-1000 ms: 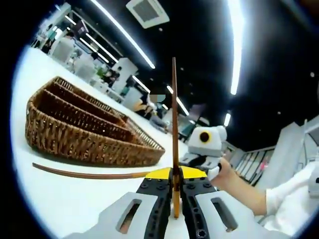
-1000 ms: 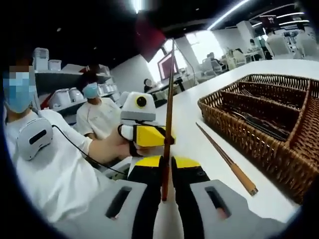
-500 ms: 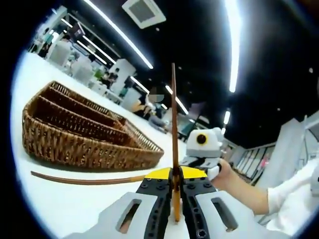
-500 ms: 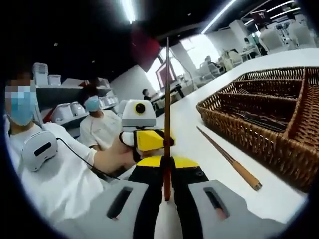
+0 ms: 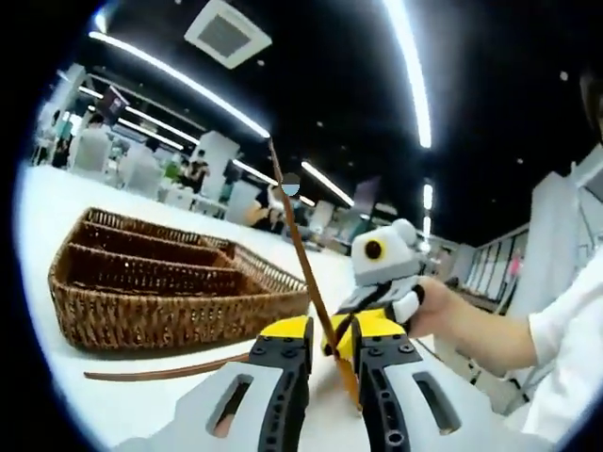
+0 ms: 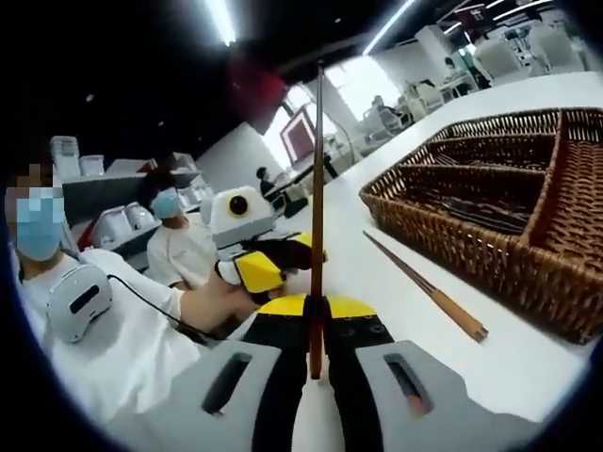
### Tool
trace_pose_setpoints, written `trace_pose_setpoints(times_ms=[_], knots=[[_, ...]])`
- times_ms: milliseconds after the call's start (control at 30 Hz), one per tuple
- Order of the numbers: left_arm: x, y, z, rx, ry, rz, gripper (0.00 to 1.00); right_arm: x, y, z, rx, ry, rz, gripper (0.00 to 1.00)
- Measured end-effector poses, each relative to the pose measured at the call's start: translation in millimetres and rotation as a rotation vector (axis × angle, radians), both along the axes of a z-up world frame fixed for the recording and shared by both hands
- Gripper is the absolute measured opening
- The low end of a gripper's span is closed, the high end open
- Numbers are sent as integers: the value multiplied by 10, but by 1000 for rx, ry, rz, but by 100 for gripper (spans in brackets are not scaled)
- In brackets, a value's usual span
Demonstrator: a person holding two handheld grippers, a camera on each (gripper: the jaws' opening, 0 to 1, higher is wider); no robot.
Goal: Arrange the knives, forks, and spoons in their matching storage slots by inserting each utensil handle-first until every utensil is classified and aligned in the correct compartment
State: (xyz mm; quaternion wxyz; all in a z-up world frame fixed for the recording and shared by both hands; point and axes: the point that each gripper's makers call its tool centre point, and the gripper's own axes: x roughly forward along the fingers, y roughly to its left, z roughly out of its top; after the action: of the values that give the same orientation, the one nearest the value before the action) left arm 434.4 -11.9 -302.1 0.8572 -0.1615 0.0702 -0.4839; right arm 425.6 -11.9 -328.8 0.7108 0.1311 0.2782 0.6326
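Wicker basket [image 6: 490, 254]: sat on my white bench [image 6: 377, 235].
Right gripper [image 6: 317, 325]: fingers clamped one chopstick [image 6: 317, 198] upright.
Left gripper [image 5: 325, 339]: fingers apart, chopstick leaning between.
Second chopstick [image 6: 424, 287]: beside basket.

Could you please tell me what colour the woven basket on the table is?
Brown woven wicker basket, clearest in the right gripper view.

Rough woven wicker basket [image 6: 490, 254]; smooth, seemingly wooden chopstick [image 6: 317, 207].

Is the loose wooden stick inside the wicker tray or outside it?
Outside: the loose wooden stick lies on the white table beside the wicker tray.
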Motion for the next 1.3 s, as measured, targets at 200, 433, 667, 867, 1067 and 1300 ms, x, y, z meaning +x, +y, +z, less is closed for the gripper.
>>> trace_pose_setpoints(times_ms=[200, 433, 667, 867, 1067, 1300], knots=[[25, 96, -106, 159, -112, 53, 24, 59, -71, 45, -19, 24, -25, 5], [13, 129, -185, 277, -202, 90, 26, 228, -229, 95, -76, 90, -94, 5], [47, 185, -241, 356, -263, 125, 29, 385, -403, 137, -181, 149, -147, 5], [15, 173, -301, 400, -301, 132, 32, 587, -585, 159, -305, 189, -200, 5], [21, 177, -316, 413, -312, 135, 32, 758, -685, 222, -336, 230, -259, 5], [15, 169, -315, 422, -332, 140, 32, 989, -837, 214, -424, 279, -329, 5]])
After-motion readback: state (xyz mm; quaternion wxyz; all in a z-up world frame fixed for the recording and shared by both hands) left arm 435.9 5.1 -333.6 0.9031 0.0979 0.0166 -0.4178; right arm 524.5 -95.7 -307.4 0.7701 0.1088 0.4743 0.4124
